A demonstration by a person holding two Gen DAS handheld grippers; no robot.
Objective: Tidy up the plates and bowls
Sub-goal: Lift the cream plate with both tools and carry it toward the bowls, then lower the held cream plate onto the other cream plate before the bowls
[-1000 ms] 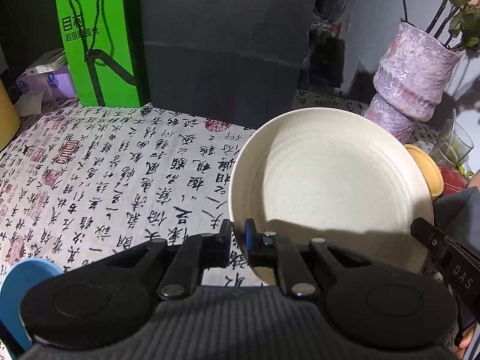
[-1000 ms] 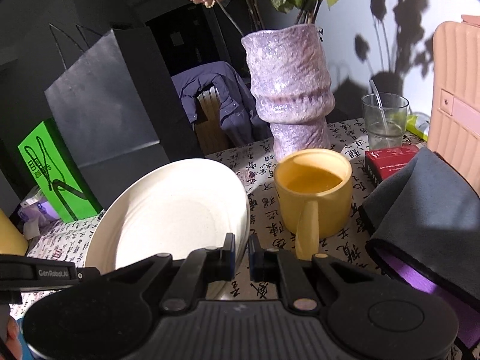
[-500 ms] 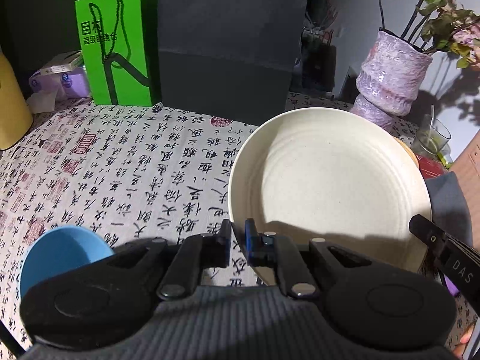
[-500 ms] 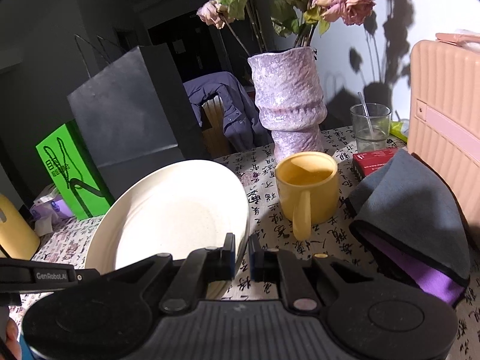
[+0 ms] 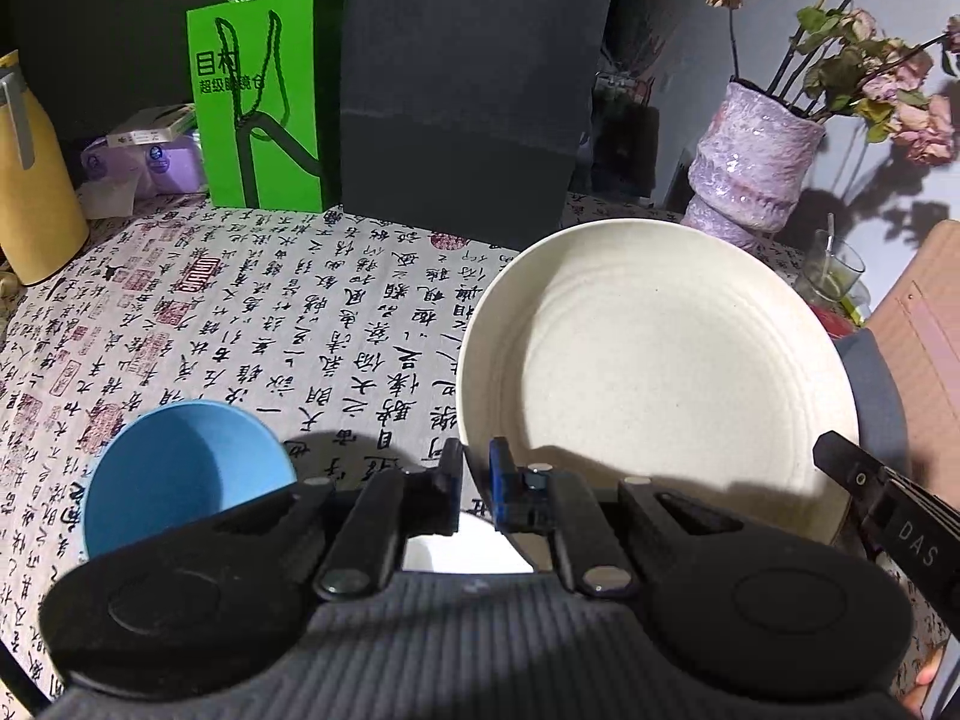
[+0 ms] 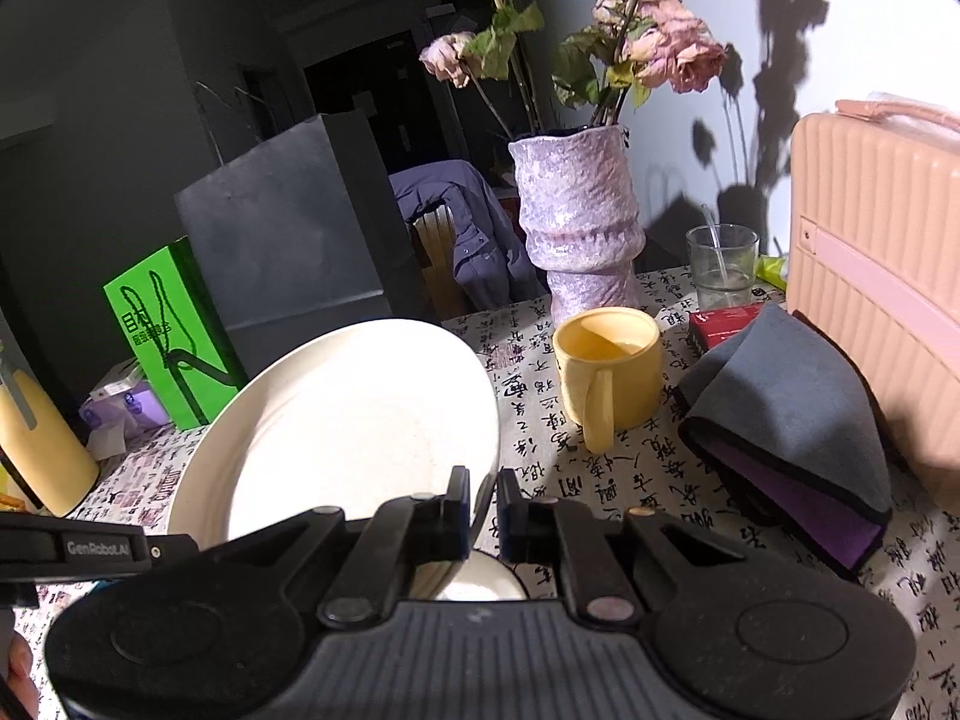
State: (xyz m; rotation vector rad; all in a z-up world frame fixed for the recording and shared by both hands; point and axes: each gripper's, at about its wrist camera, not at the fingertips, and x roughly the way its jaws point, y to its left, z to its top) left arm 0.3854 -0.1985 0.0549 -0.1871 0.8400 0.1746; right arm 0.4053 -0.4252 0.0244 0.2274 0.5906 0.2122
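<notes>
A large cream plate [image 5: 648, 354] hangs tilted above the patterned tablecloth, held at two sides. My left gripper [image 5: 476, 468] is shut on its near left rim. My right gripper [image 6: 483, 498] is shut on the opposite rim of the cream plate [image 6: 354, 426]. A blue bowl [image 5: 180, 474] sits on the cloth at the lower left of the left wrist view. A white dish [image 5: 468, 552] shows below the left gripper, mostly hidden by it; the white dish [image 6: 480, 582] also peeks out under the right gripper. The other gripper's tip [image 5: 870, 504] shows at the right edge.
A yellow mug [image 6: 606, 372], a folded grey and purple cloth [image 6: 792, 426], a red box, a glass [image 6: 720, 267], a pink case [image 6: 882, 300] and a purple vase [image 6: 576, 222] stand at the right. A green bag [image 5: 264, 102], a black bag [image 5: 468, 90] and a yellow bottle [image 5: 30, 174] line the back.
Both grippers have drawn back and up with the cream plate between them. The blue bowl and the white dish below have come into view, and the back objects look farther.
</notes>
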